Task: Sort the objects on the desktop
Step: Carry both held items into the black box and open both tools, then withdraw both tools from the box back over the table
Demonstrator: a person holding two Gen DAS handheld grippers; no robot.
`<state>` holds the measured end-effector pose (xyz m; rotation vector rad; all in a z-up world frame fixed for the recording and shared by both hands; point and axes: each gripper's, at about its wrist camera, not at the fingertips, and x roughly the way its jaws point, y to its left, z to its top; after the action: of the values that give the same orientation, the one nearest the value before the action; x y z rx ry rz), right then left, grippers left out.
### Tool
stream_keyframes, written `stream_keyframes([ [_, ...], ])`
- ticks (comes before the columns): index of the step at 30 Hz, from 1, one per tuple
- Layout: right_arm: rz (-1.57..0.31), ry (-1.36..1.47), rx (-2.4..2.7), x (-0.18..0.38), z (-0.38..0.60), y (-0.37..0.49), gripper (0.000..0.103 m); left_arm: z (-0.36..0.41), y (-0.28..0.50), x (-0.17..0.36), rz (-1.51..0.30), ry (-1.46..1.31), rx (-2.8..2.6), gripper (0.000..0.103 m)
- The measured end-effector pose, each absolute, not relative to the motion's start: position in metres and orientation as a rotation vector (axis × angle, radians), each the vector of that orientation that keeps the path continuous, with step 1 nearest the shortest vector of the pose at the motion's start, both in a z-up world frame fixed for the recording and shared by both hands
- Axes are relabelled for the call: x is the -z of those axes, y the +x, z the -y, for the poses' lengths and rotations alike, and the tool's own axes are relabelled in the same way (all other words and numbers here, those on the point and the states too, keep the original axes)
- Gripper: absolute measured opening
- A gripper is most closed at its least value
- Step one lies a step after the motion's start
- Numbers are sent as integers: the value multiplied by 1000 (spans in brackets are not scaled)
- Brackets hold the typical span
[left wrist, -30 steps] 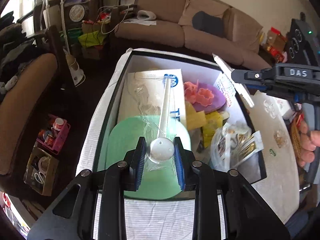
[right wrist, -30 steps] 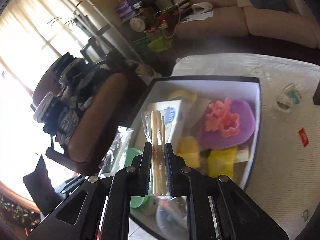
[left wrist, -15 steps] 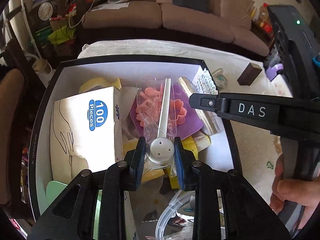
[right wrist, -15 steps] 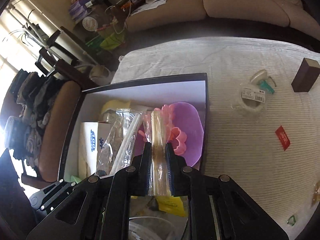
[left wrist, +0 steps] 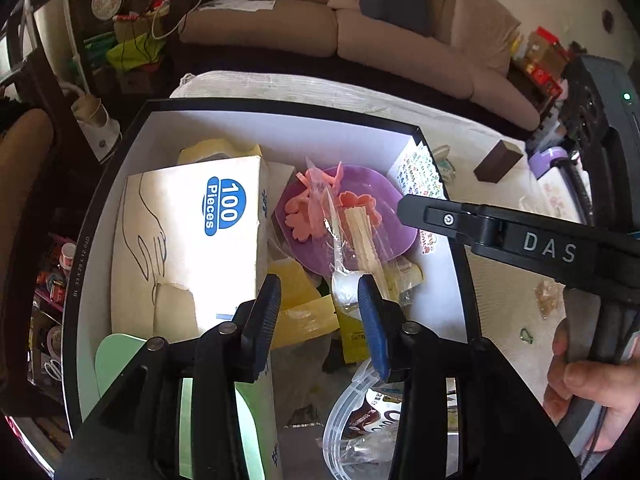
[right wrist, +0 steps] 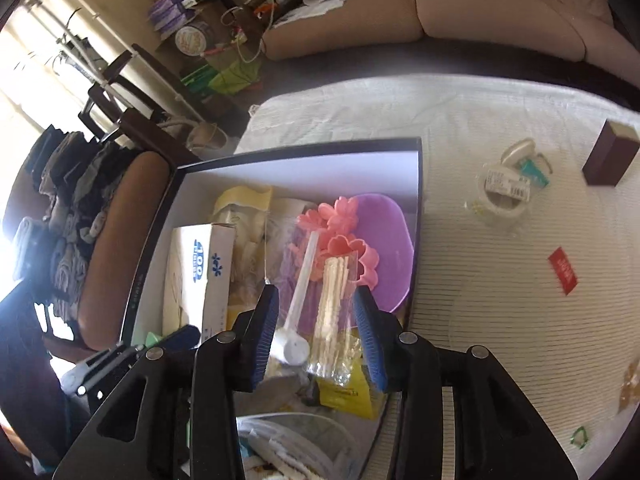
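My left gripper (left wrist: 319, 312) and right gripper (right wrist: 316, 334) both hang with jaws spread, holding nothing, over the box (right wrist: 304, 148). The wrapped spoon (right wrist: 301, 292) and stick packet (right wrist: 332, 312) lie inside, long axes running away from me. Loose items wait on the surface (right wrist: 500, 320), seemingly nearer my right.

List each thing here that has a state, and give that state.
left gripper: open, empty, over the box
right gripper: open, empty
box: lidless, full
wrapped spoon: lying in the box
wrapped sticks: lying in the box beside the spoon
tape roll: flat on the table, outside the box
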<state>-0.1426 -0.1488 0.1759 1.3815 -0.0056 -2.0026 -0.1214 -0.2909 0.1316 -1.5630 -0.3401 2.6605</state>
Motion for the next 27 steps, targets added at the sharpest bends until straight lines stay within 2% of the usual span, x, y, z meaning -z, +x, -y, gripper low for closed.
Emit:
stream_keyframes([
  [7,-101,1319,2018,-201,130,-122,46,284,-103,-148,262,-1562,-2711,46],
  [9,-102,1311,2020,-204,121,-117,47,277,-96,-152,223,-1557,-2724,56],
  [11,-99,1309,2021,-207,111,-112,48,269,-87,-158,134,-1548,-2786,79],
  [12,-103,1313,2017,-207,106,-111,49,265,-83,-160,76,-1542,-2829,85],
  [13,-106,1315,2017,-207,100,-109,50,261,-78,-162,36,-1538,-2857,98],
  [14,-101,1311,2017,-208,95,-107,56,259,-74,-164,22,-1537,-2867,103],
  [15,-91,1306,2016,-209,89,-105,73,257,-70,-165,27,-1540,-2868,103],
  [16,-82,1300,2024,-210,83,-101,85,256,-66,-166,38,-1549,-2871,103],
  [17,-82,1290,2046,-212,77,-98,103,255,-61,-168,50,-1545,-2879,103],
  [27,-181,1247,2121,-227,29,-56,103,239,-12,-195,79,-1509,-2934,103],
])
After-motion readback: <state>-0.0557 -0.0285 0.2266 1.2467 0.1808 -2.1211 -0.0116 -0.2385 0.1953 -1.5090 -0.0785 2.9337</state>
